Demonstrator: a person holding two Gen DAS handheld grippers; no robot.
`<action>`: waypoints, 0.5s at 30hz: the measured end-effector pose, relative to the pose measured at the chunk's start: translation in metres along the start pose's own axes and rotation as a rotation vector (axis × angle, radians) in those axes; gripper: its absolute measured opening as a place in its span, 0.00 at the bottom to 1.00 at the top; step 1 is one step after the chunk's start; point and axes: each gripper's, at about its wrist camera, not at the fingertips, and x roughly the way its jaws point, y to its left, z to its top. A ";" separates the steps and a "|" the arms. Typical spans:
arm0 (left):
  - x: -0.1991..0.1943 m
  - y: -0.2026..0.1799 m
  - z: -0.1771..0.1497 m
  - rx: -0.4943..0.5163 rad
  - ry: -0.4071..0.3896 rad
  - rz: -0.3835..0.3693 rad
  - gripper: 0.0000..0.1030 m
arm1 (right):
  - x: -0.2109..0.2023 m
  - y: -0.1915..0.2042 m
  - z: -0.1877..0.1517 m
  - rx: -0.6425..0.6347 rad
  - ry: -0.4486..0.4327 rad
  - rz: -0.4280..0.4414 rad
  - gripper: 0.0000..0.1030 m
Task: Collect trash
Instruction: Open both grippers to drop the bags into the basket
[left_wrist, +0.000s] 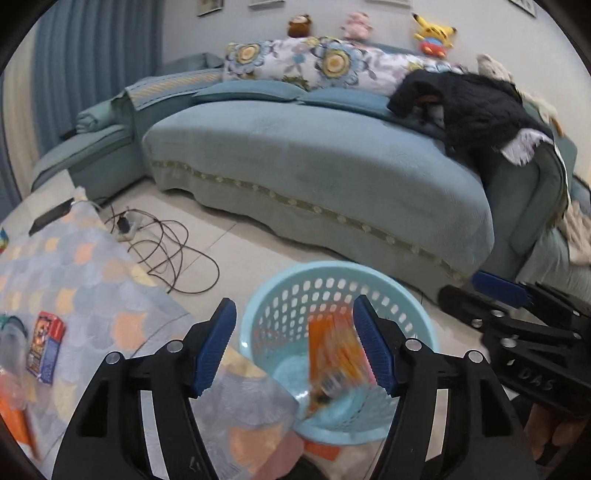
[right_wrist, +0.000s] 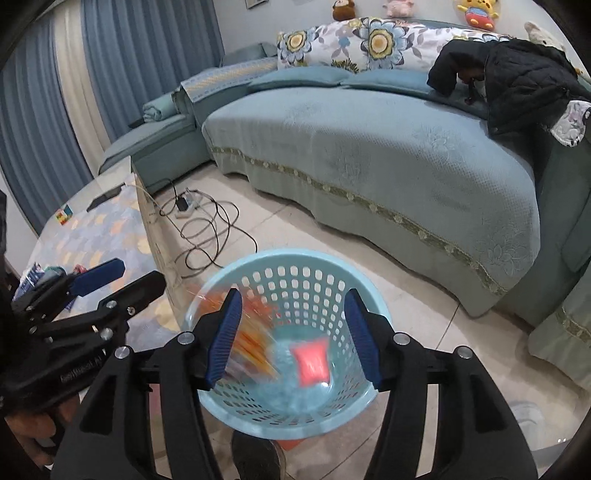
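Observation:
A light blue perforated waste basket (left_wrist: 417, 325) (right_wrist: 310, 284) stands on the tiled floor by the table's edge. Both grippers hover over it. My left gripper (left_wrist: 295, 347) is open, with a blurred orange wrapper (left_wrist: 332, 354) between and below its jaws, inside the basket. My right gripper (right_wrist: 293, 338) is open, with a blurred red packet (right_wrist: 310, 360) below it in the basket and the orange wrapper (right_wrist: 251, 339) by its left finger. Each gripper shows in the other's view: the right one (left_wrist: 495, 288), the left one (right_wrist: 99, 277).
A table with a scale-patterned cloth (left_wrist: 74, 266) (right_wrist: 103, 229) lies left, carrying a small red-and-blue box (left_wrist: 46, 347) and an orange item (left_wrist: 14, 417) at its near corner. Cables and a power strip (left_wrist: 155, 236) lie on the floor. A blue sofa (left_wrist: 314, 166) stands behind.

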 end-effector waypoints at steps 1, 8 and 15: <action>-0.004 0.007 -0.001 -0.019 0.000 -0.008 0.62 | -0.002 -0.002 0.000 0.013 -0.010 0.001 0.52; -0.056 0.059 -0.032 0.038 -0.005 0.126 0.62 | -0.010 -0.005 0.003 0.057 -0.039 0.030 0.53; -0.115 0.143 -0.091 0.001 0.073 0.384 0.62 | -0.019 0.047 0.000 -0.062 -0.073 0.109 0.53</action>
